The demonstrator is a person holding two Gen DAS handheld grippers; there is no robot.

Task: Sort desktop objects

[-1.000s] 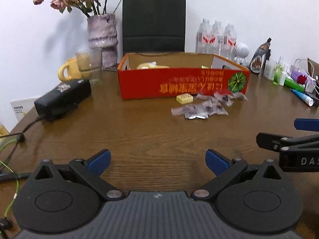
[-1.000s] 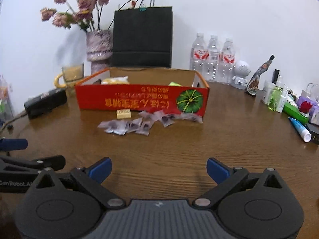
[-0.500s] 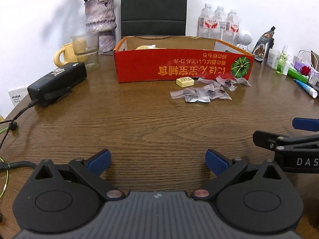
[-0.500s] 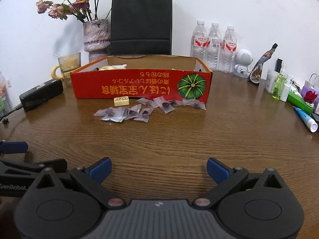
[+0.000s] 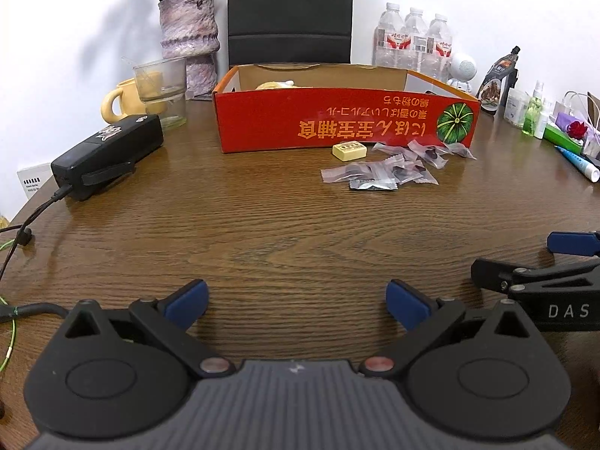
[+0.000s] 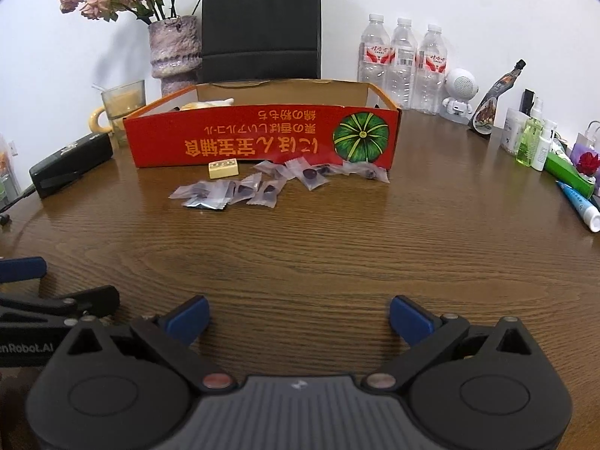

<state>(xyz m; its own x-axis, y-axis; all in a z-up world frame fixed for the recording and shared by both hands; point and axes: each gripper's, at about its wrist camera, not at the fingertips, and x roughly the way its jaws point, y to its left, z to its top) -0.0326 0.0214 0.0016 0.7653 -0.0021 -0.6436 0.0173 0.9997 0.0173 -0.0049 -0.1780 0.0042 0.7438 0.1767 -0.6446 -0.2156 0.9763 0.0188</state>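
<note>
Sitting at the left edge of the right wrist view, a black power adapter (image 6: pixel 71 165) rests on the wooden table (image 6: pixel 318 247). Centre frame, a red cardboard tray (image 6: pixel 262 137) has a yellow tile (image 6: pixel 224 168) and clear candy wrappers (image 6: pixel 262 187) just before it. Left gripper (image 5: pixel 296 298) and right gripper (image 6: pixel 299 317) both gape wide, empty, well short of them.

Wrapped sweets (image 5: pixel 390 170) just before red box (image 5: pixel 345 122)
</note>
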